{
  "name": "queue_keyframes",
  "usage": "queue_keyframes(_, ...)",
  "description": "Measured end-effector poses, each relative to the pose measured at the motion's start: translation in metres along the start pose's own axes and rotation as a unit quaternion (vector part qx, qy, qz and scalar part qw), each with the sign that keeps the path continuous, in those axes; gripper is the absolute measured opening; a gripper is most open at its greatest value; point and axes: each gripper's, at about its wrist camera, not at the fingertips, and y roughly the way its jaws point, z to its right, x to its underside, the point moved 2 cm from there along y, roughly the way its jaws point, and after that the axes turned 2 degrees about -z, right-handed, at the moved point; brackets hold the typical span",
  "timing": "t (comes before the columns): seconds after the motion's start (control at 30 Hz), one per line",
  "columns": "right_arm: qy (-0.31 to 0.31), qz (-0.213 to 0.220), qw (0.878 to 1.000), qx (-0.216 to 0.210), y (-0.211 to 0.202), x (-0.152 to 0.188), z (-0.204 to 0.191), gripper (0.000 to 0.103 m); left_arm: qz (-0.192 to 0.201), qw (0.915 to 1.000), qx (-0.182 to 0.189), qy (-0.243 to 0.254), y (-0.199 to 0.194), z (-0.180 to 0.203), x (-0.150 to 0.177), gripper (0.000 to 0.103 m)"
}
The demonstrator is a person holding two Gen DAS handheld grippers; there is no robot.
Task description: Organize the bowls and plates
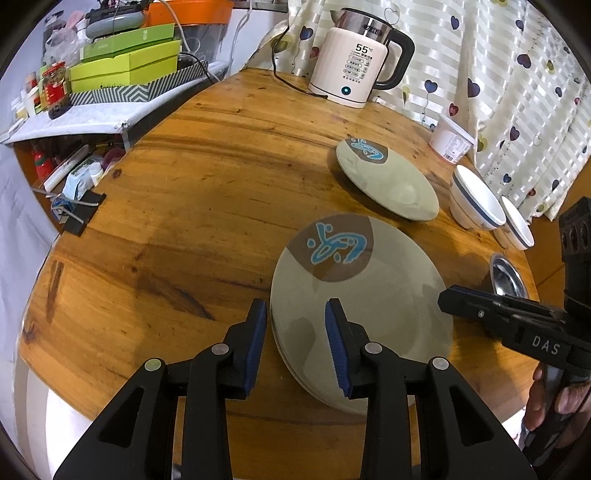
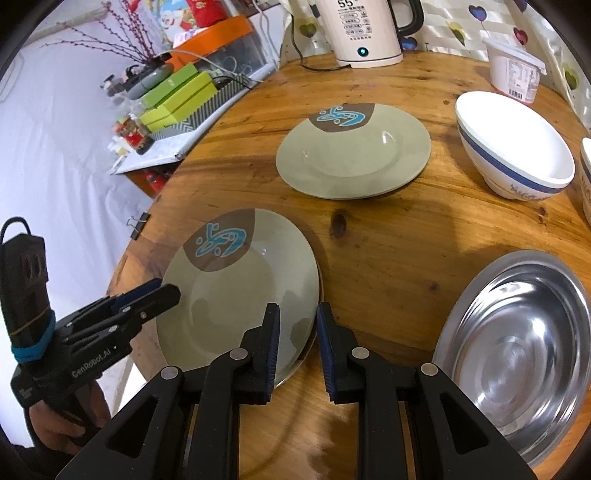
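1. So, your near plate (image 1: 362, 314) (really a stack, you can see a second rim under it in the left wrist view) sits at the table (image 1: 192, 206) edge closest to you, with a tool on each side of it.

2. Left tool (image 1: 295, 347): the jaws straddle the plate's left rim, one pad outside on the wood, one over the plate face. They're spread with clear air around the rim, so it's released, not gripping anything.

3. Right tool (image 2: 297, 350): same deal on the opposite rim. The jaws sit narrower than the left ones, and the rim (image 2: 314, 325) passes between them, but there's a visible gap at the right pad. I'd call it released too, just close to a pinch.

4. The relation that matters: the second plate (image 2: 352, 151) lies straight ahead of the stack, farther from you, toward the kettle (image 2: 364, 29). From the right wrist view it's up and a bit right of the near plate, so your right hand has the shorter reach.

5. The white bowl (image 2: 517, 155) and the steel bowl (image 2: 517, 350) are both off to the right, so those are right-hand jobs as well, I'd guess.

6. My read: either plate has to travel along that near-far line to be stacked.
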Motion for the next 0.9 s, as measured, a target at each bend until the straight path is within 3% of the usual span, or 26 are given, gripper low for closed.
queue_keyframes(0.9, -0.008, 0.016, 1.000, 0.001, -0.013, 0.002, -0.002, 0.021, 0.005, 0.9999, 0.009, -0.003, -0.006, -0.001, -0.002, 0.034)
